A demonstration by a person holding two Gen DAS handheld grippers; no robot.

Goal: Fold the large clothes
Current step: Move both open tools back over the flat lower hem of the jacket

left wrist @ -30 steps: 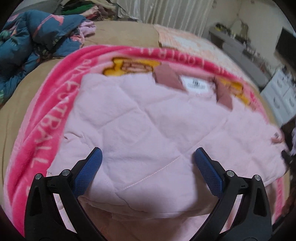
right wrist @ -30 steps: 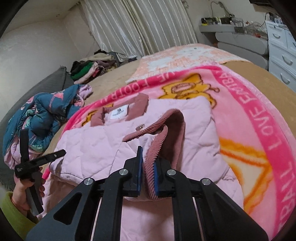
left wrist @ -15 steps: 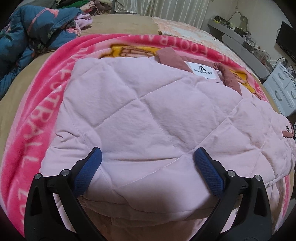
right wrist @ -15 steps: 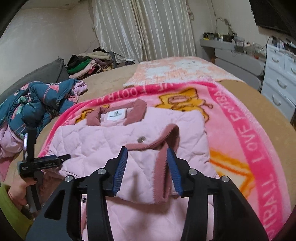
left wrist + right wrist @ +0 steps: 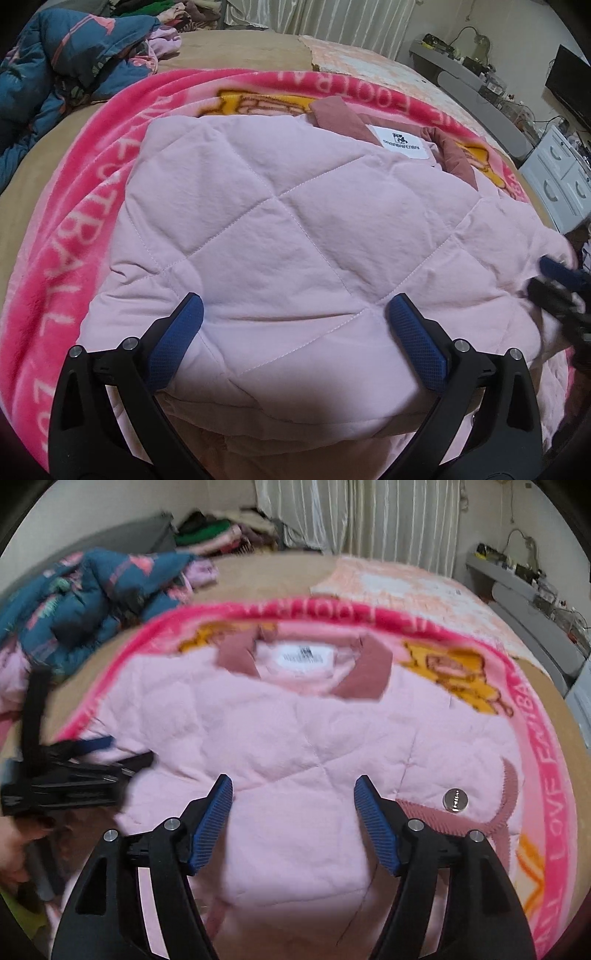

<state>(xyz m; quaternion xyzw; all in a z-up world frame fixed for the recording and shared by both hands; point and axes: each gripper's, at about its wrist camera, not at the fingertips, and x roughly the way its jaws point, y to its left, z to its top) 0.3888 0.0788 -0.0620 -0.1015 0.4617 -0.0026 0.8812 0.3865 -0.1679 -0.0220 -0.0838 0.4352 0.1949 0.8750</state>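
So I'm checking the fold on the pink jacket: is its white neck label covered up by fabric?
No, the white label lies in plain sight between the dusty-rose collar flaps of the pink jacket.

Probably a home bedroom: bed [image 5: 280, 572] under a blanket [image 5: 66, 229], curtains [image 5: 369, 517], white drawers [image 5: 561, 184].

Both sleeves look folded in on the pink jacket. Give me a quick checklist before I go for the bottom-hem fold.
1. Left gripper jaws wide, nothing pinched: ok.
2. Right gripper jaws opening, nothing between them: ok.
3. Pink jacket lies on the pink blanket: ok.
4. Cuff folded onto the jacket front: ok.
5. Collar flat at the far end: ok.
6. Bottom hem reachable: cannot tell, hidden under the grippers.
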